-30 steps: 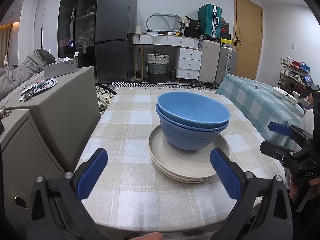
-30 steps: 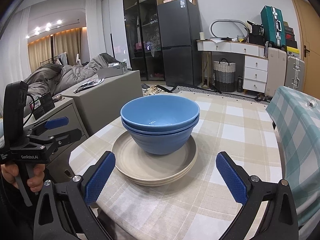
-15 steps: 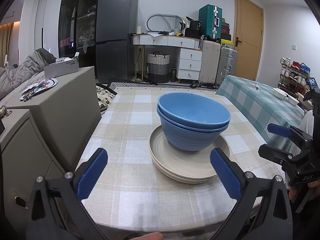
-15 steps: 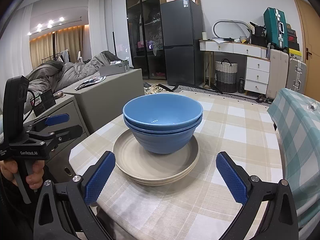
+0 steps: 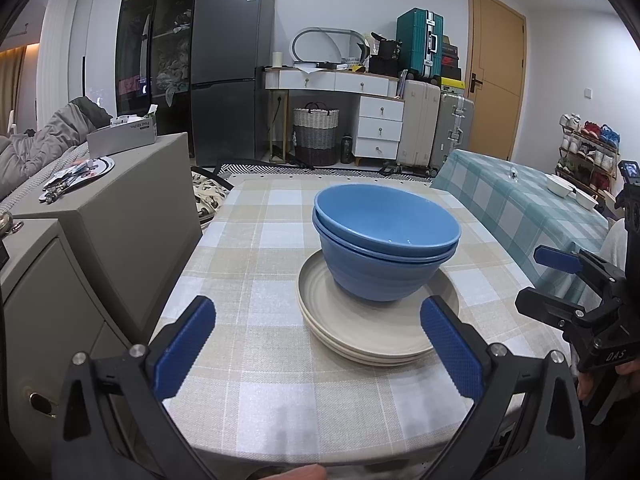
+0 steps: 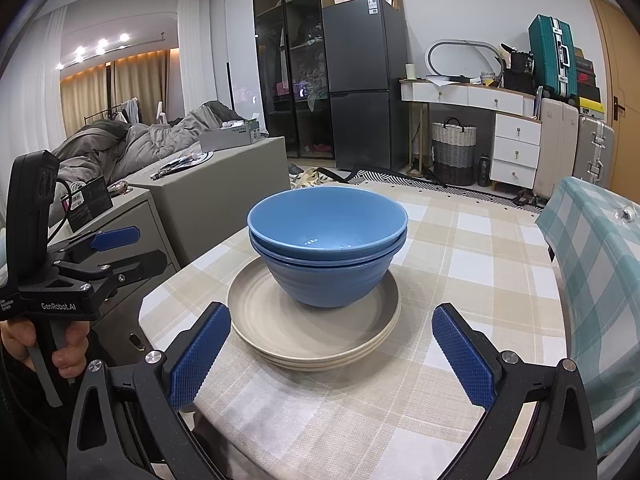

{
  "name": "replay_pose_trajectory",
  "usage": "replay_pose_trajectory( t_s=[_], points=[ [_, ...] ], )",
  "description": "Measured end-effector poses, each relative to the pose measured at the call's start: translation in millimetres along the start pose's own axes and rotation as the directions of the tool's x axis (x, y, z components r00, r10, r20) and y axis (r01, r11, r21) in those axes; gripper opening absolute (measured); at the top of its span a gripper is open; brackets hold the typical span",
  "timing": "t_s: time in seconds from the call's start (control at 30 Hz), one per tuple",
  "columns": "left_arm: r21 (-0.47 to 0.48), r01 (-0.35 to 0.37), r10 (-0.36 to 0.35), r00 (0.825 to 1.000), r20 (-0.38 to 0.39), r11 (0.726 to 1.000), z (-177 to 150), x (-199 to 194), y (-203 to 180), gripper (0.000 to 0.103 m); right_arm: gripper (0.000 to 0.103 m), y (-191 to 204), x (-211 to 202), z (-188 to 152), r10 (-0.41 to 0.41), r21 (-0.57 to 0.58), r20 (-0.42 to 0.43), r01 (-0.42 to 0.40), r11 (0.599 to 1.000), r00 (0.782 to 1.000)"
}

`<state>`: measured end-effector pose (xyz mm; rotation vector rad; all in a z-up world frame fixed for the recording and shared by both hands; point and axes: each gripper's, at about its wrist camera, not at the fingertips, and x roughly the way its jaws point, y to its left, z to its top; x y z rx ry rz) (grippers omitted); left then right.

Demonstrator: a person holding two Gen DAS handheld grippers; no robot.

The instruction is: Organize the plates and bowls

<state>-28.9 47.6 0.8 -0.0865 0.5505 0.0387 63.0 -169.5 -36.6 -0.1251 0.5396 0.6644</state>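
Observation:
Two nested blue bowls sit on a stack of beige plates on the checked tablecloth; they also show in the right wrist view as bowls on plates. My left gripper is open and empty, a little short of the plates on their near left side. My right gripper is open and empty, just short of the plates. Each gripper shows in the other's view, the right one at the table's right edge, the left one at its left edge.
The table has a grey cabinet close on its left, with a tissue box and a tray on top. A second table with a teal checked cloth stands on the right. Fridge, desk and suitcases stand at the back.
Both grippers have drifted very slightly; the bowls and plates have not moved. Both grippers stay open.

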Motion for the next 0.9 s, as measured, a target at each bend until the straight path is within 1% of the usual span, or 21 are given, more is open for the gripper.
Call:
replay_pose_trajectory(
  t_s=[0.9],
  points=[
    [-0.002,-0.005,0.005,1.000,-0.010,1.000,-1.3,2.2,2.0,0.103,0.102,0.9,0.4,-0.1,0.001,-0.002,-0.001,-0.001,1.000,1.000]
  ],
)
